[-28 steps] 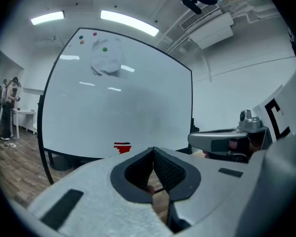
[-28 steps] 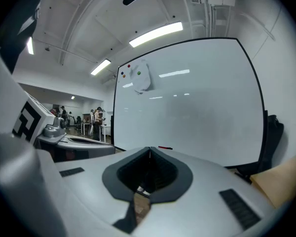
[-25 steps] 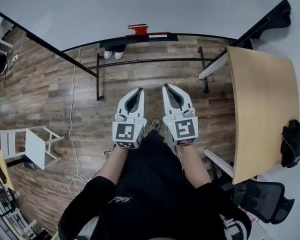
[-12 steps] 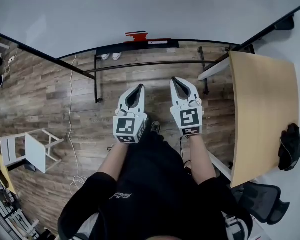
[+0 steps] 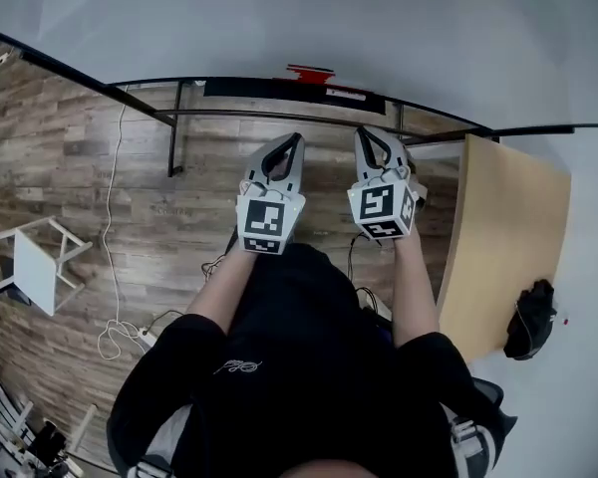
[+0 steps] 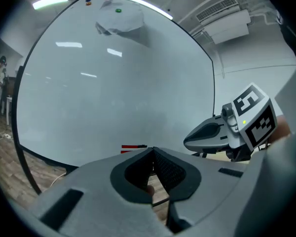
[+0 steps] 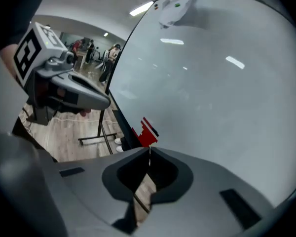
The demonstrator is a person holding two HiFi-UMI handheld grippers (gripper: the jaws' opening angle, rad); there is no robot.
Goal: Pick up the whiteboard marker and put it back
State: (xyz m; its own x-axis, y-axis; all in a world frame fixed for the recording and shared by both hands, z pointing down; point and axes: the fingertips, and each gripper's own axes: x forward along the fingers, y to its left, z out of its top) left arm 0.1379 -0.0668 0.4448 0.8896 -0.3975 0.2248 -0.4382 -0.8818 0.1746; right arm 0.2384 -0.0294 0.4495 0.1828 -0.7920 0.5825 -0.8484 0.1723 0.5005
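Red marker-like pieces (image 5: 310, 72) lie on the black tray (image 5: 249, 89) along the whiteboard's lower edge; at this size I cannot tell which is the marker. They show just past the jaw tips as a red bar (image 6: 133, 146) and a red cluster (image 7: 148, 131). My left gripper (image 5: 296, 137) and right gripper (image 5: 362, 130) are held side by side a little short of the tray, both shut with nothing in them. The left gripper's tips (image 6: 153, 149) and the right gripper's tips (image 7: 149, 149) meet, and the oval gaps behind them are empty.
The whiteboard (image 5: 309, 18) fills the front, its stand's bars (image 5: 174, 132) on the wood floor. A wooden table (image 5: 508, 237) with a black object (image 5: 531, 319) stands at the right. A white chair (image 5: 30, 262) and cables (image 5: 120, 332) are at the left.
Both grippers have moved forward toward the whiteboard tray, and the person has stepped closer to the board. The right gripper has rolled. Both stayed shut.
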